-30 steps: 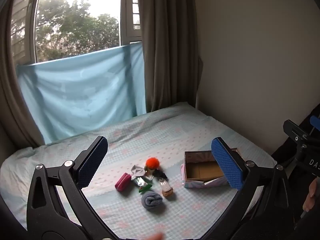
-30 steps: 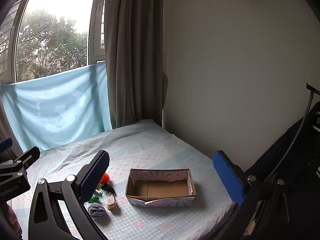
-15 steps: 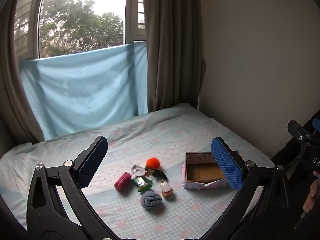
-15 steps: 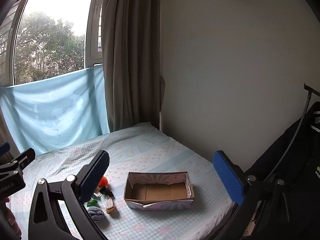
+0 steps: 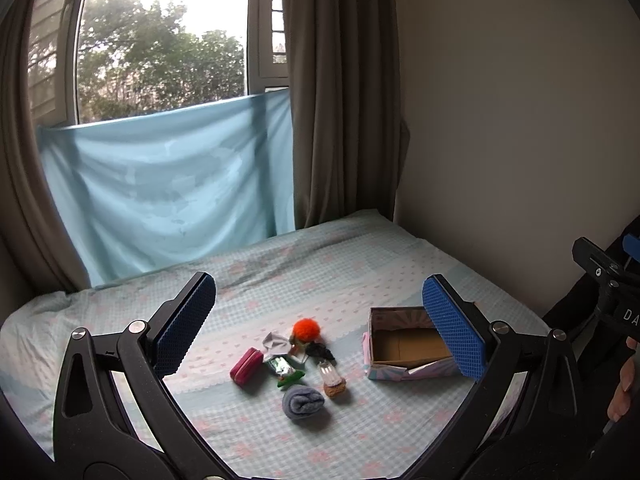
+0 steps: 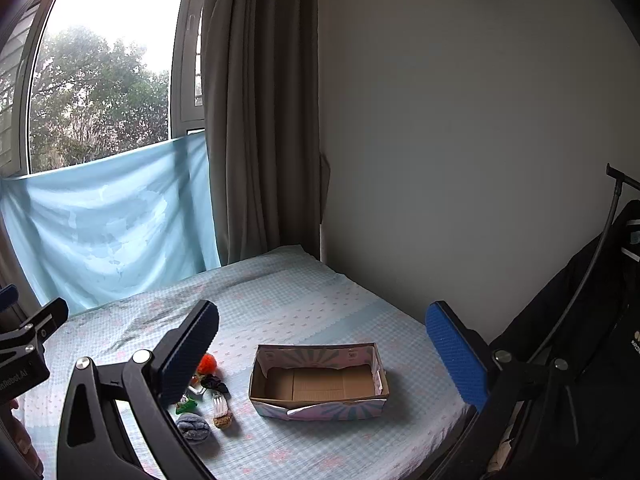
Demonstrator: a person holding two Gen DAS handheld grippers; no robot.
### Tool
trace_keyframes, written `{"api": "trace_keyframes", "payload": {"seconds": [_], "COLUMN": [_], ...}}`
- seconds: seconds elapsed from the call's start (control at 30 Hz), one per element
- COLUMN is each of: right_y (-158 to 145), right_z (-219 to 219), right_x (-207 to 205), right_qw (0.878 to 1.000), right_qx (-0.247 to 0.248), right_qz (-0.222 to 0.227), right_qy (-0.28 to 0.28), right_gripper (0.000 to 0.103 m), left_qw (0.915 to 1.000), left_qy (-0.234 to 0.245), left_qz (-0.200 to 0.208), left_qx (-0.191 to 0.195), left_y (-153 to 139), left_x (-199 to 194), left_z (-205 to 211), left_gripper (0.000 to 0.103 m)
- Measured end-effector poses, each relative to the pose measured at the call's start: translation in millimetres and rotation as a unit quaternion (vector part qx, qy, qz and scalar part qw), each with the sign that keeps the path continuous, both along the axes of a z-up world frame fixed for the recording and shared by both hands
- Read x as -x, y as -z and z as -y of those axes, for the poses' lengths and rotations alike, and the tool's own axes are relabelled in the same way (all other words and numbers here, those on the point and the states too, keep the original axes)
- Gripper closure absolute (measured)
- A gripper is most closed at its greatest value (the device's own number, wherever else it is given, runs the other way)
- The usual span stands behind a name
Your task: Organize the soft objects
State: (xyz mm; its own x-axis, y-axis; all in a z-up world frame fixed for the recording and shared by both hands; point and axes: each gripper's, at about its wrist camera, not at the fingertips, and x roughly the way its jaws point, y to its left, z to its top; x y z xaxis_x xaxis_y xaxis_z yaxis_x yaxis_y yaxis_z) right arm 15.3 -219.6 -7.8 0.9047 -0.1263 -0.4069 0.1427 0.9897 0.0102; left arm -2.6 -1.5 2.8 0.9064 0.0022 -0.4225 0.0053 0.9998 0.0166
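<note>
A small pile lies on the bed: an orange pompom (image 5: 306, 329), a rolled blue sock (image 5: 303, 399), a magenta pouch (image 5: 247, 365), a black scrunchie (image 5: 320, 351), a green item (image 5: 291, 379), a clear bottle with a cork (image 5: 332, 378) and a wrapper (image 5: 280, 365). An empty open cardboard box (image 5: 408, 346) stands to their right. My left gripper (image 5: 318, 328) is open and empty, held well above the pile. My right gripper (image 6: 322, 354) is open and empty, above the box (image 6: 320, 384); the sock (image 6: 194, 428) and pompom (image 6: 207, 363) show at its left finger.
The bed (image 5: 360, 264) has a light blue checked sheet. A wall runs along its right side, curtains and a window with a blue cloth (image 5: 168, 184) at its far end. A dark garment on a rack (image 6: 592, 320) hangs at the right.
Both grippers have tilted and lifted slightly, so the bed and objects sit a little lower in both views. Nothing on the bed has moved.
</note>
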Motion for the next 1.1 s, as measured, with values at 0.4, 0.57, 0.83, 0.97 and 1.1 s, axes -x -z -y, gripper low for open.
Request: {"api": "trace_keyframes", "payload": {"seconds": [0.4, 0.57, 0.83, 0.97, 1.1], "right_y": [0.1, 0.5, 1.1, 0.7, 1.5], "right_z": [2.5, 3.4, 6.9, 8.2, 9.0], "right_x": [5.5, 4.5, 4.6, 5.1, 6.1], "right_qw": [1.0, 1.0, 1.0, 1.0, 1.0], "right_qx": [-0.002, 0.0, -0.003, -0.003, -0.005], "right_qz": [0.013, 0.012, 0.011, 0.012, 0.012], "right_qy": [-0.003, -0.002, -0.002, -0.003, -0.003], "right_gripper": [0.0, 0.0, 0.0, 0.0, 0.0], "left_qw": [1.0, 1.0, 1.0, 1.0, 1.0], "left_qy": [0.004, 0.004, 0.0, -0.001, 0.0], "left_qz": [0.004, 0.004, 0.004, 0.005, 0.005], "left_qx": [0.006, 0.006, 0.008, 0.005, 0.004], "left_y": [-1.8, -0.5, 0.7, 1.3, 2.8], "left_x": [4.6, 4.6, 5.4, 7.6, 8.5], "left_z": [1.4, 4.2, 5.1, 6.6, 9.0], "left_gripper": [0.0, 0.0, 0.0, 0.0, 0.0]}}
